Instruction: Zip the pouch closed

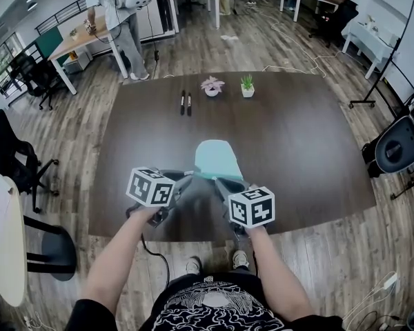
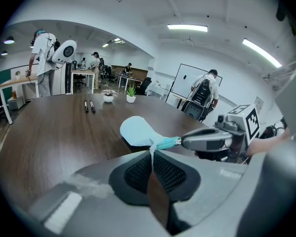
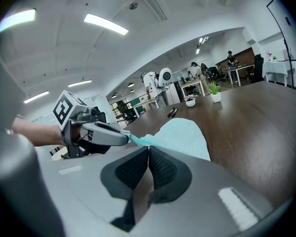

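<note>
The pale blue pouch [image 1: 217, 158] is lying flat on the dark wooden table [image 1: 297, 143], stretching away from both tools, with its near end lifted slightly between them. In the left gripper view the pouch [image 2: 138, 130] is sitting just beyond the jaw tips, and its teal zipper [image 2: 166, 143] is running off to the side toward the other tool. The left gripper [image 2: 151, 154] is clenching with its jaws together, pinching a thin pale edge of the pouch that is standing up between the black pads. The right gripper [image 3: 147, 149] is also clamping tight, its pads meeting on the near end of the pouch [image 3: 185, 135], where the zipper [image 3: 138, 141] is reaching across to the left tool's tip. From the head view the left gripper [image 1: 192, 176] and the right gripper [image 1: 217, 179] are converging on that same near end, their marker cubes sitting well back toward the person's hands. Far beyond the pouch, two markers [image 1: 185, 103] are lying side by side, and just to their right a pink-flowered plant [image 1: 212, 86] and a green plant [image 1: 247, 85] are standing in small white pots. Past the table's far left corner a person [image 1: 114, 19] is standing by a desk.
</note>
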A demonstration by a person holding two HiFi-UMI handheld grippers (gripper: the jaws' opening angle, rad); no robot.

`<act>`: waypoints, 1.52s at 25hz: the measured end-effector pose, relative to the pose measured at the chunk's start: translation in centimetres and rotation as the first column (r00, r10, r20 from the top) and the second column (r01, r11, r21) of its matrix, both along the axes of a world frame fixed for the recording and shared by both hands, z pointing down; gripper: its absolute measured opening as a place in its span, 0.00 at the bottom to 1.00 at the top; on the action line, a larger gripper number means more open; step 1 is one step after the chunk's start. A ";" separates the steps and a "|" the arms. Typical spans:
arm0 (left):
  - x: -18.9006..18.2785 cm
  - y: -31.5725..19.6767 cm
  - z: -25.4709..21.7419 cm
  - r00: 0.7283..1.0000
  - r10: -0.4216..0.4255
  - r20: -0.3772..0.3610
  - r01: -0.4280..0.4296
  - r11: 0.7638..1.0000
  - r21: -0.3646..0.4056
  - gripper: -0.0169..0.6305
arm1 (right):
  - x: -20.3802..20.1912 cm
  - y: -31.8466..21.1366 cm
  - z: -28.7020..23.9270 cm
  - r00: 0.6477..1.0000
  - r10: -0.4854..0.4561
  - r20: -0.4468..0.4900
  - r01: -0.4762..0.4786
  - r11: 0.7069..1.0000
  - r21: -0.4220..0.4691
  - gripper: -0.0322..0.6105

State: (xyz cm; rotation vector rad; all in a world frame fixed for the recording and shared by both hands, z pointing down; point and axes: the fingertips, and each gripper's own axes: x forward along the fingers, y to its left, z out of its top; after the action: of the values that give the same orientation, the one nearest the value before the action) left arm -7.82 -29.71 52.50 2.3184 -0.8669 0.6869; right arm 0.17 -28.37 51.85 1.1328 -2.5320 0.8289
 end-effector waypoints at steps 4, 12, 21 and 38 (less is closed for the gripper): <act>0.0 0.0 0.0 1.000 -0.003 0.004 0.003 1.000 0.003 0.05 | 0.0 0.0 0.0 1.000 -0.003 -0.001 0.003 1.000 0.002 0.06; -0.8 -0.3 0.1 0.999 -0.035 0.016 0.035 0.999 0.000 0.05 | 0.5 0.0 0.0 1.000 0.009 -0.006 -0.009 1.000 -0.001 0.06; -1.2 -0.8 0.3 0.998 -0.059 0.015 0.059 0.998 -0.002 0.05 | 1.0 -0.3 0.2 1.000 0.019 -0.013 -0.019 1.000 0.000 0.06; -2.6 -1.3 0.9 0.995 -0.102 0.018 0.103 0.995 -0.014 0.06 | 1.5 -0.6 0.6 0.999 0.039 -0.016 -0.039 0.999 -0.009 0.06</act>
State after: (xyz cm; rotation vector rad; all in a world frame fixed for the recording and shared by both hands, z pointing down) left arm -10.43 -30.99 53.39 2.2403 -0.9777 0.6685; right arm 1.72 -28.96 52.49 1.1850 -2.4977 0.8371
